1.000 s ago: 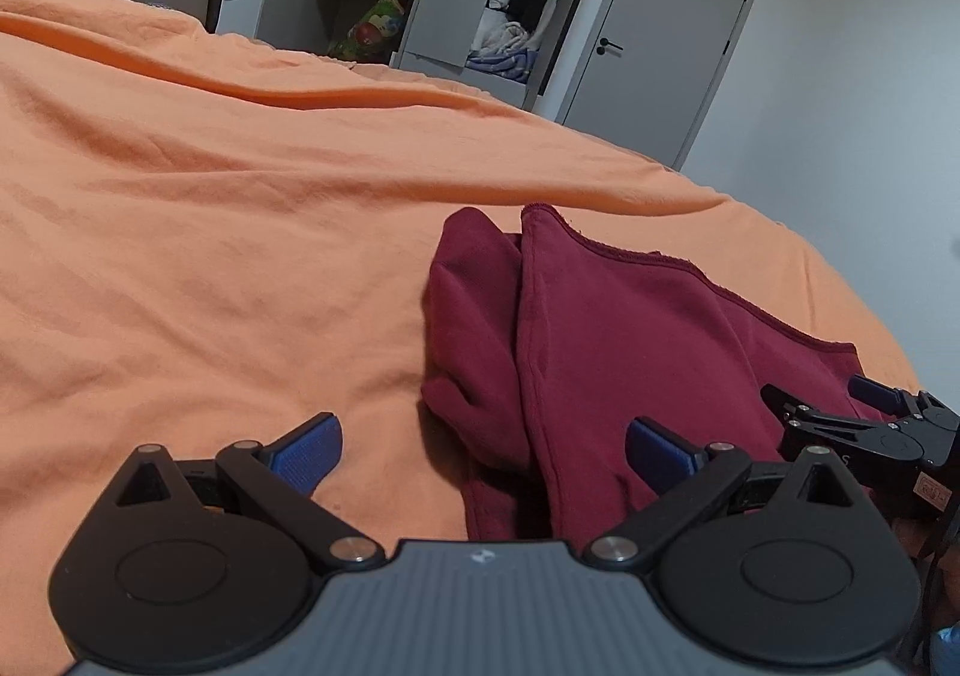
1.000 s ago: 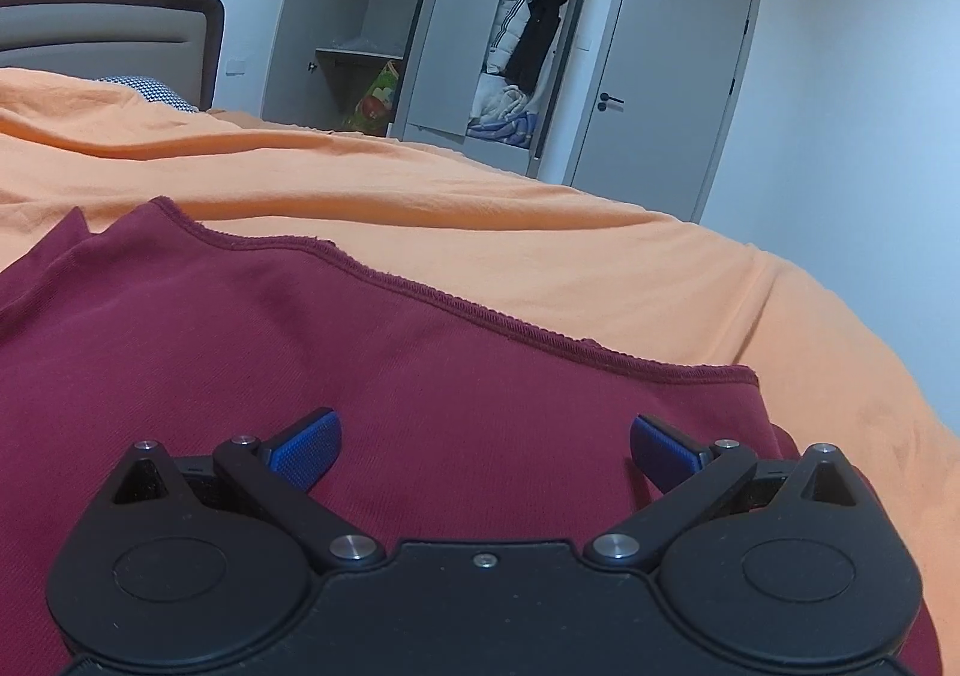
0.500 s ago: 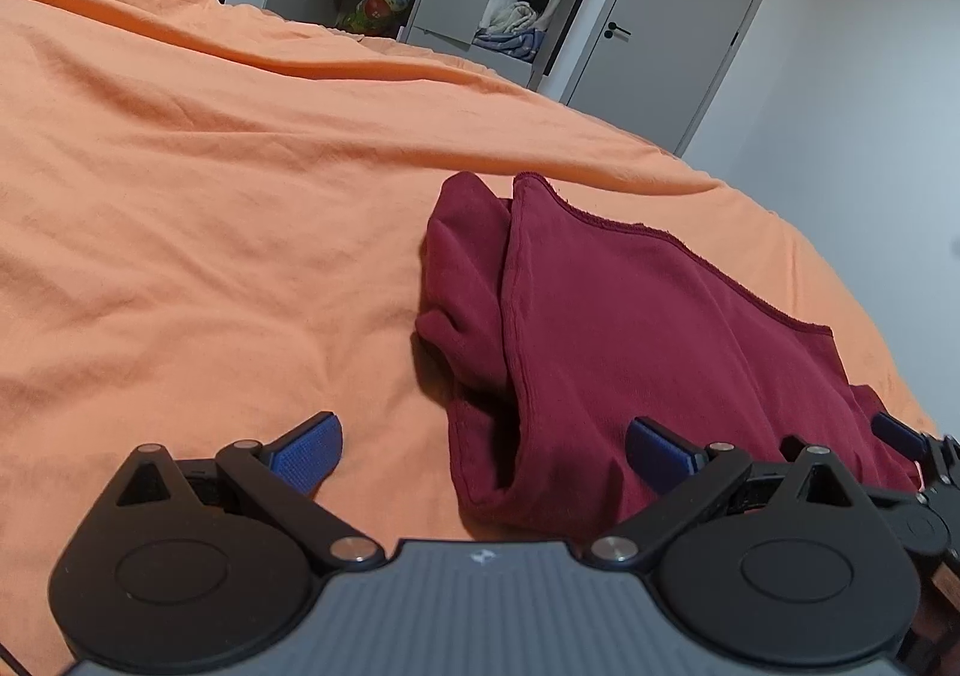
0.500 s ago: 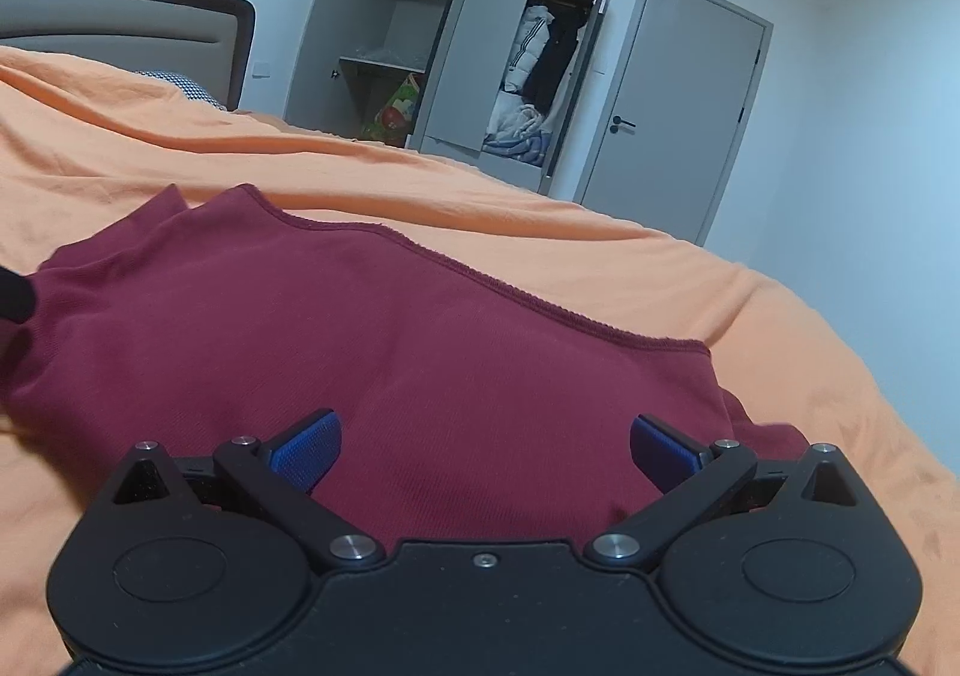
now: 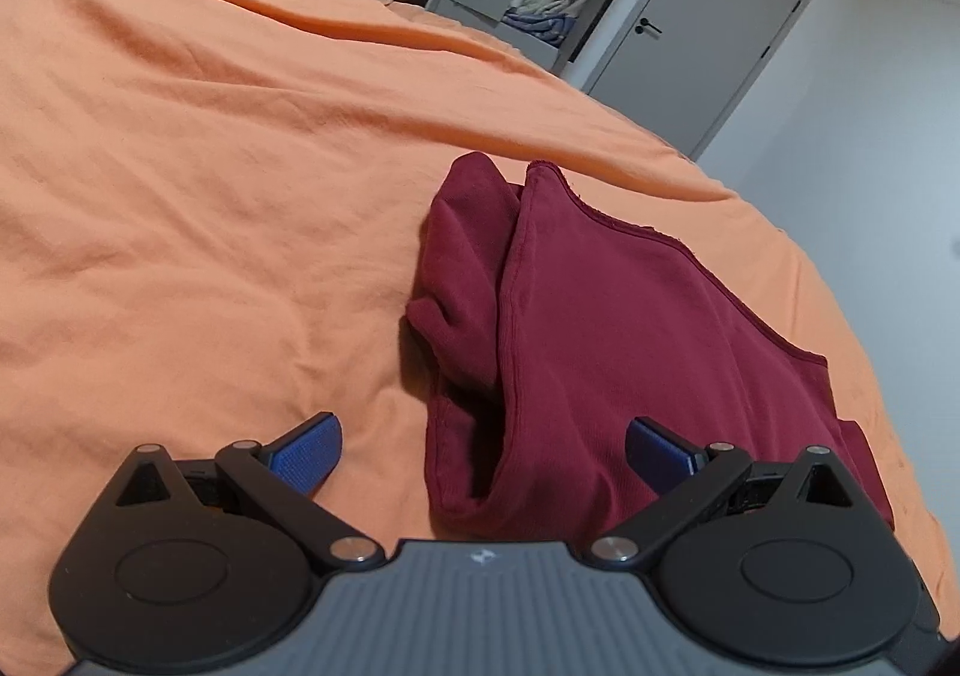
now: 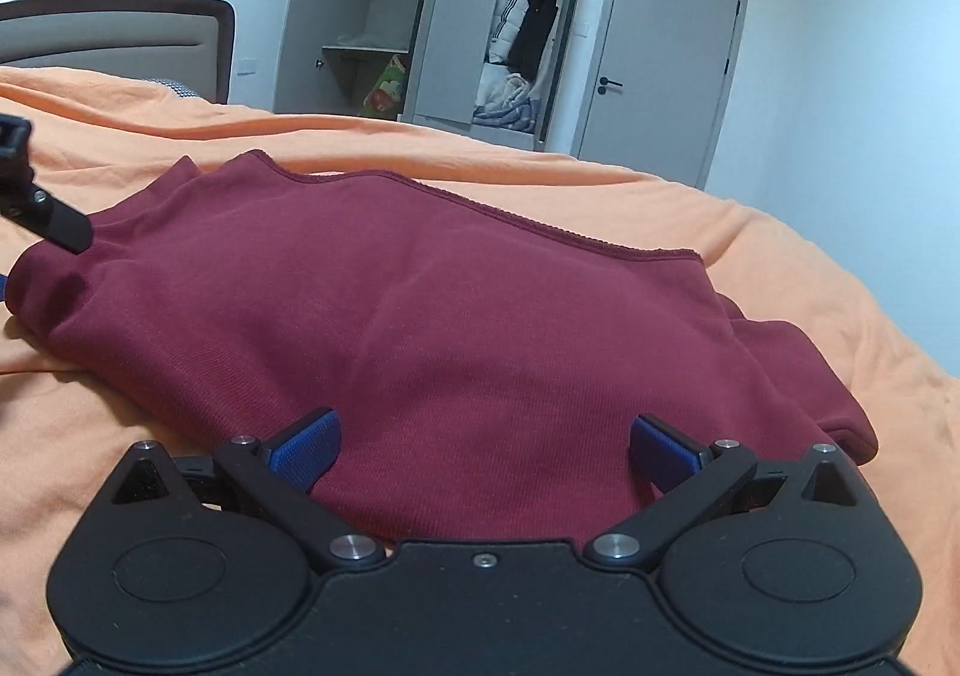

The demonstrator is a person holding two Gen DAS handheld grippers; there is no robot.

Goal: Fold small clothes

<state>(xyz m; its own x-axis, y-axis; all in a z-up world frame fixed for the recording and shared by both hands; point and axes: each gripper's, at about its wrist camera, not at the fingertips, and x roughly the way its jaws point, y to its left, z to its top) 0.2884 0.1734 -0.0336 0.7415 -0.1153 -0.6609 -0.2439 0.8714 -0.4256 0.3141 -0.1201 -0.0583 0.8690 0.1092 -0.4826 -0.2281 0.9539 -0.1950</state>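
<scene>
A dark red garment (image 5: 600, 328) lies folded on the orange bedsheet (image 5: 210, 184), its left side bunched into a thick roll. My left gripper (image 5: 483, 451) hovers open above the garment's near left corner, nothing between its blue pads (image 5: 306, 451). In the right wrist view the same garment (image 6: 420, 316) spreads flat in front of my right gripper (image 6: 483, 448), which is open and empty over the near edge. Part of the left gripper (image 6: 36, 202) shows at that view's left edge, beside the garment's far corner.
The orange sheet (image 6: 780, 256) covers the whole bed. A headboard (image 6: 120, 40) stands at the back left. Beyond the bed are an open grey wardrobe (image 6: 456, 28) with clothes inside and a closed grey door (image 6: 666, 58).
Both grippers have risen and pulled back from the garment, so more of it shows. The right gripper has left the left wrist view.
</scene>
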